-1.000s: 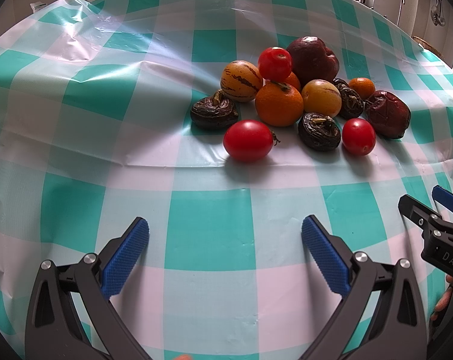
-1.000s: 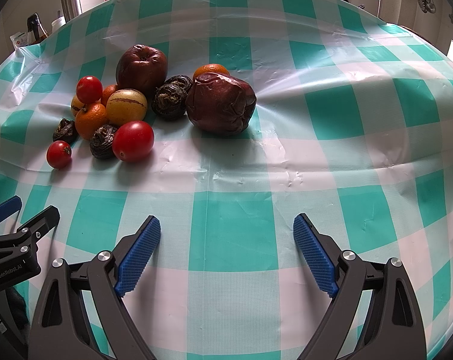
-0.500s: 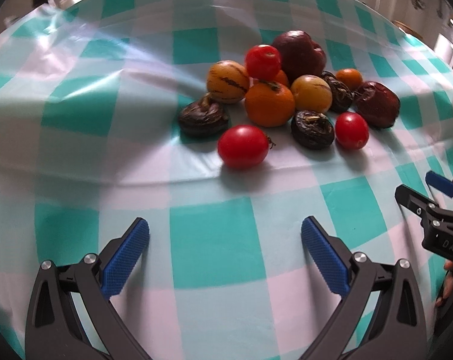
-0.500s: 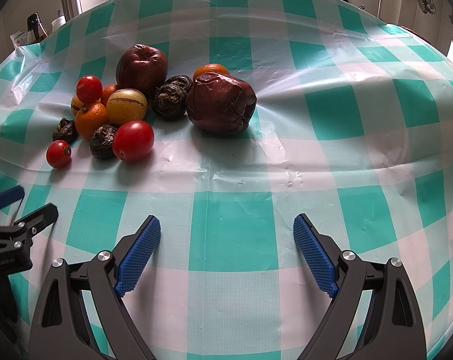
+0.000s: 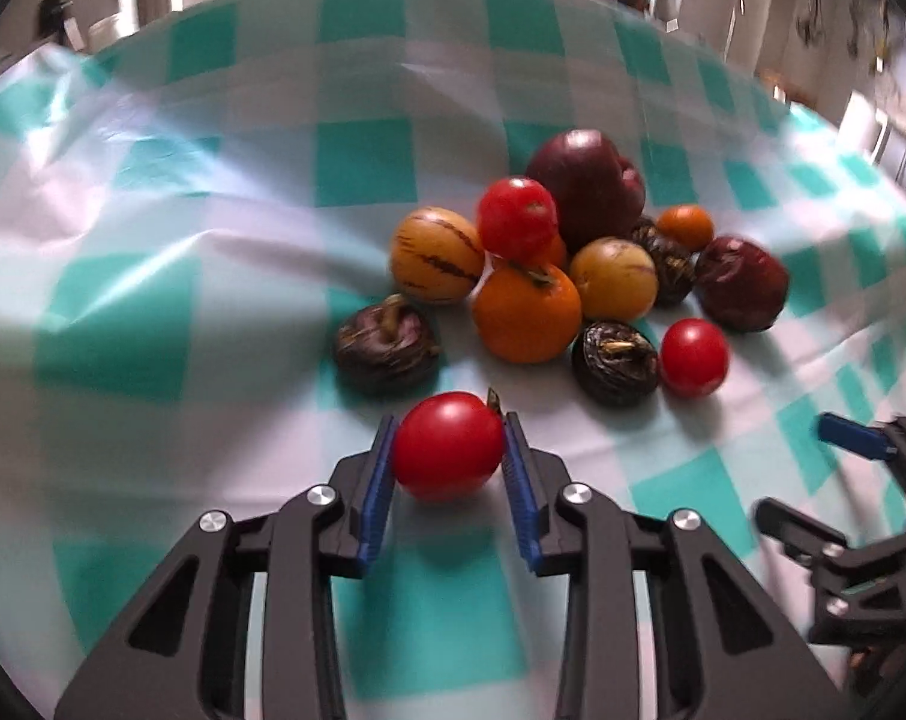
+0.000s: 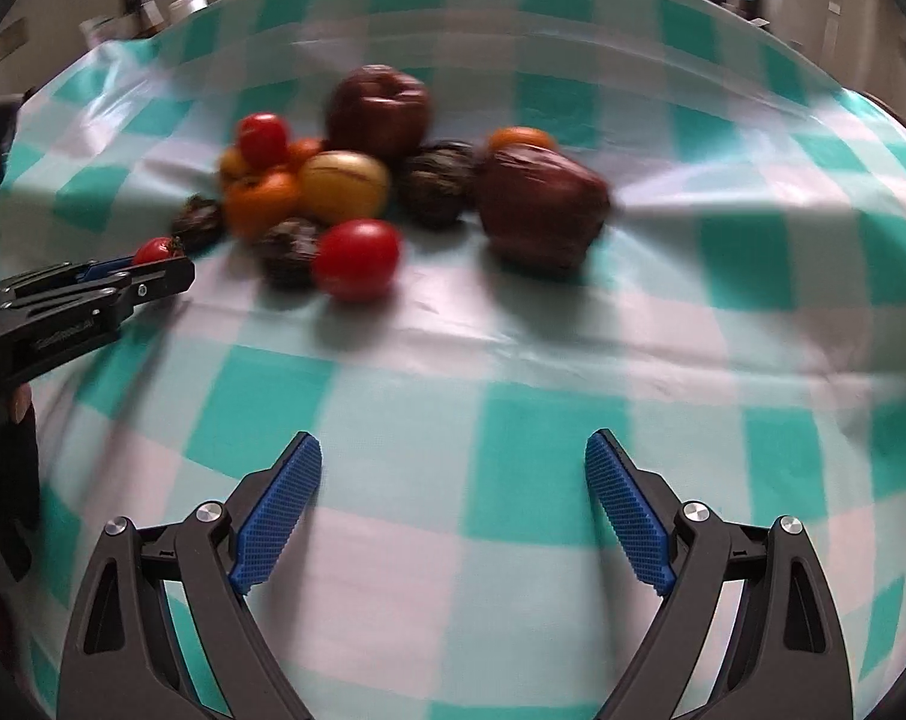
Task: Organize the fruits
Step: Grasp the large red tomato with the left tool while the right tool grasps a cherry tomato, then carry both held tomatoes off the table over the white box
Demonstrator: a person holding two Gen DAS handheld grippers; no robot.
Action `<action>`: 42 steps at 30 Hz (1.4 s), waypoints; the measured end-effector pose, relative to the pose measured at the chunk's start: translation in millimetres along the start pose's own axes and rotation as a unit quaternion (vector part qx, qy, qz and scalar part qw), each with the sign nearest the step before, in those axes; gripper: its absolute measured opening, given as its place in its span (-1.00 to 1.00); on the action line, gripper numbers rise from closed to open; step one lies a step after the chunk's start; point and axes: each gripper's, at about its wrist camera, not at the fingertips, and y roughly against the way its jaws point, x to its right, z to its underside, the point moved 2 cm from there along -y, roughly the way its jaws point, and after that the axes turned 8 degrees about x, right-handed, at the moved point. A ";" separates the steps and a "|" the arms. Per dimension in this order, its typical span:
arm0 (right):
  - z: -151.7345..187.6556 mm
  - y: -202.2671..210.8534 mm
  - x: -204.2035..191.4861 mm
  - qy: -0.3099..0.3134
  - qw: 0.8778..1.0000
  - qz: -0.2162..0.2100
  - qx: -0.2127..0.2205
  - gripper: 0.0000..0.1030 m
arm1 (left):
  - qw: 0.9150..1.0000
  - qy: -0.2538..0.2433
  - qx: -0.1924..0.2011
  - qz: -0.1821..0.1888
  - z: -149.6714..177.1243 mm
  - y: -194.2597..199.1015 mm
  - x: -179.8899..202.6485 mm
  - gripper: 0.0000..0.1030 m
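Note:
A pile of fruit lies on the teal-and-white checked tablecloth. My left gripper is shut on a red tomato at the near edge of the pile. Behind it lie an orange, a dark wrinkled fruit, a striped yellow fruit, another tomato and a dark red apple. My right gripper is open and empty, short of the pile. In the right wrist view the left gripper holds the tomato at the left; a red tomato and a wrinkled dark red fruit lie ahead.
The right gripper shows at the right edge of the left wrist view. Kitchen items and bottles stand beyond the table's far edge. The cloth is creased at the left.
My left gripper moved forward to the nearest tomato and shut on it. My right gripper shifted forward toward the pile and stays open.

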 end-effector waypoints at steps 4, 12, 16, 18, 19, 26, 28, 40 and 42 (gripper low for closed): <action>-15.9 -15.8 -14.2 0.022 1.000 -0.018 -0.003 0.66 | 0.999 0.035 0.033 0.003 17.6 30.4 -20.1 -0.34; -47.0 -40.3 -22.7 0.045 0.998 -0.038 0.007 0.31 | 0.994 0.089 0.058 0.038 29.2 51.9 -42.8 -0.33; -53.0 -42.1 -32.2 0.061 0.997 -0.053 0.023 -0.30 | 0.993 0.098 0.055 0.047 30.4 51.1 -44.5 -0.33; -50.2 -35.0 -32.9 0.056 0.996 -0.059 0.033 -0.29 | 0.992 0.098 0.058 0.046 31.0 51.7 -44.8 -0.33; -47.7 -29.1 -32.4 0.049 0.996 -0.065 0.042 -0.29 | 0.992 0.099 0.060 0.046 31.0 52.5 -45.1 -0.33; -3.7 25.3 -29.3 0.004 0.994 -0.085 0.062 -0.29 | 0.992 0.100 0.067 0.047 31.0 55.8 -44.9 -0.33; 8.6 38.9 -25.1 -0.015 0.994 -0.088 0.059 -0.29 | 0.993 0.093 0.066 0.038 32.5 58.4 -40.9 -0.33; 71.3 114.1 10.8 -0.043 0.992 -0.078 0.094 -0.29 | 0.997 0.020 0.057 0.056 67.3 92.5 38.8 -0.33; 81.5 123.3 20.3 -0.054 0.991 -0.077 0.097 -0.29 | 0.997 0.009 0.056 0.061 70.0 95.6 50.6 -0.33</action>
